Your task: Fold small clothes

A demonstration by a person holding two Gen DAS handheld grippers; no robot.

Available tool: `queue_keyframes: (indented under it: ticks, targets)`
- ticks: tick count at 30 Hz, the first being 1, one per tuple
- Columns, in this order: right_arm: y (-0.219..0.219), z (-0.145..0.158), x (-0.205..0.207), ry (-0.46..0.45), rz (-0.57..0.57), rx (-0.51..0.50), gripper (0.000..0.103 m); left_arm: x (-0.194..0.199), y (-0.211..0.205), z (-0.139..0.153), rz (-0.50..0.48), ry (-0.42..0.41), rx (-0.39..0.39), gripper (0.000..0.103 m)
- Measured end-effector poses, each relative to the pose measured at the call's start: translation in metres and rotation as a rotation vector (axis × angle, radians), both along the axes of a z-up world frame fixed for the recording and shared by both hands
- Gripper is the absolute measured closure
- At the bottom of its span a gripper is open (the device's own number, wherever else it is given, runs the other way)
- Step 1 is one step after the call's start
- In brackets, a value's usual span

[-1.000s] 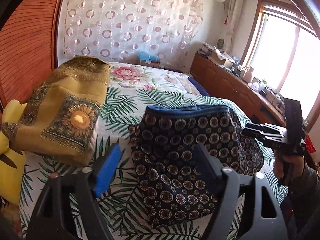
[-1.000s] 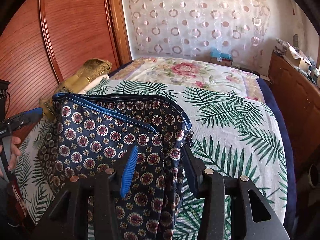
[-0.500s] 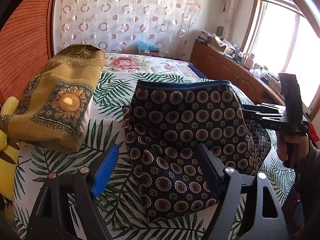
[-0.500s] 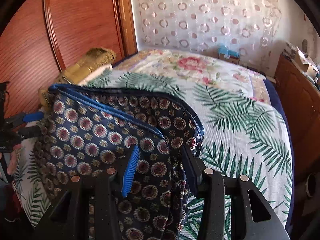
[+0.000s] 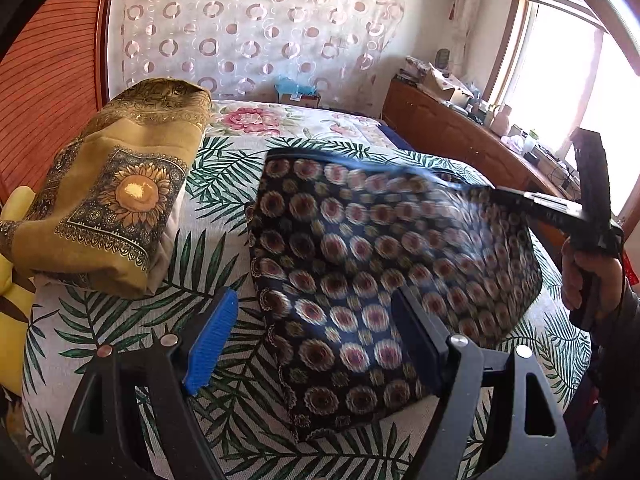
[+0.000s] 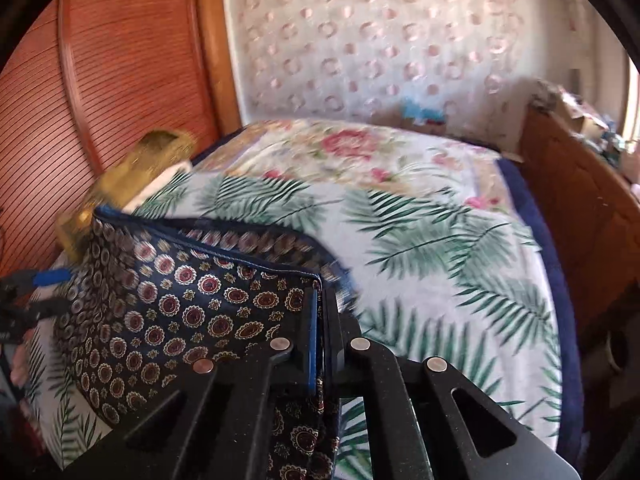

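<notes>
A dark navy garment with a round floral print point(image 5: 360, 264) lies on the palm-leaf bedspread point(image 5: 216, 176). My right gripper point(image 6: 320, 336) is shut on its right edge near the blue hem and lifts that side; in the left wrist view it shows at the right point(image 5: 520, 200), held by a hand. The garment fills the lower left of the right wrist view point(image 6: 192, 312). My left gripper point(image 5: 312, 344) is open and empty, hovering over the garment's near left part; it shows at the far left of the right wrist view point(image 6: 32, 292).
A folded mustard sunflower-print cloth point(image 5: 116, 192) lies at the left, next to a yellow item point(image 5: 16, 296). A wooden headboard point(image 6: 100, 92) stands at the left, a wooden dresser point(image 5: 460, 140) along the right, and a floral quilt point(image 6: 360, 148) at the far end.
My right gripper closed on the garment's right edge and raised it; the fabric is blurred from motion. My left gripper stayed open and moved a little closer over the garment.
</notes>
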State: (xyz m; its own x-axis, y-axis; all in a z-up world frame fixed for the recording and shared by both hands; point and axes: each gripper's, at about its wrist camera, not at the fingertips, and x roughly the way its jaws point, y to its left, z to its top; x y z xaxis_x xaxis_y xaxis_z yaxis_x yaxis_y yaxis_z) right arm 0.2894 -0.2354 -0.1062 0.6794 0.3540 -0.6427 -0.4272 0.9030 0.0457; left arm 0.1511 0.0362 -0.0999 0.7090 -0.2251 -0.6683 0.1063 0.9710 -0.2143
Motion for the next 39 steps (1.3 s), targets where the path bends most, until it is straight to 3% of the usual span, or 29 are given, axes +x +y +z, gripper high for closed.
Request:
queue_keyframes:
  ticks: [6,14,17,20,23,25,28,39]
  targets:
    - [0.003,-0.002,0.001,0.013,-0.003,-0.035,0.101,0.004,0.005,0.000,0.014,0.012,-0.009,0.024]
    - [-0.009,0.014,-0.013,-0.026,-0.019,0.007,0.100,0.031,0.017,0.002,0.037,0.046,-0.003,0.024]
    - [-0.017,0.014,-0.024,-0.019,-0.010,0.038,0.087,0.038,0.020,0.002,0.049,0.053,0.012,0.024]
    - [-0.022,0.002,-0.031,0.023,0.009,0.039,0.065,0.042,0.018,0.002,0.039,0.051,0.032,0.024]
    - [-0.028,-0.009,-0.032,0.054,0.004,0.030,0.064,0.046,0.018,-0.001,0.026,0.063,0.024,0.030]
    - [-0.029,-0.015,-0.029,0.072,-0.003,0.025,0.060,0.049,0.019,-0.003,0.034,0.066,0.024,0.041]
    - [-0.030,-0.027,-0.022,0.112,-0.018,0.023,0.053,0.052,0.025,-0.003,0.052,0.059,-0.004,0.047]
    - [-0.021,-0.044,-0.006,0.158,-0.012,0.044,0.051,0.070,0.025,-0.020,0.037,0.128,-0.009,0.058]
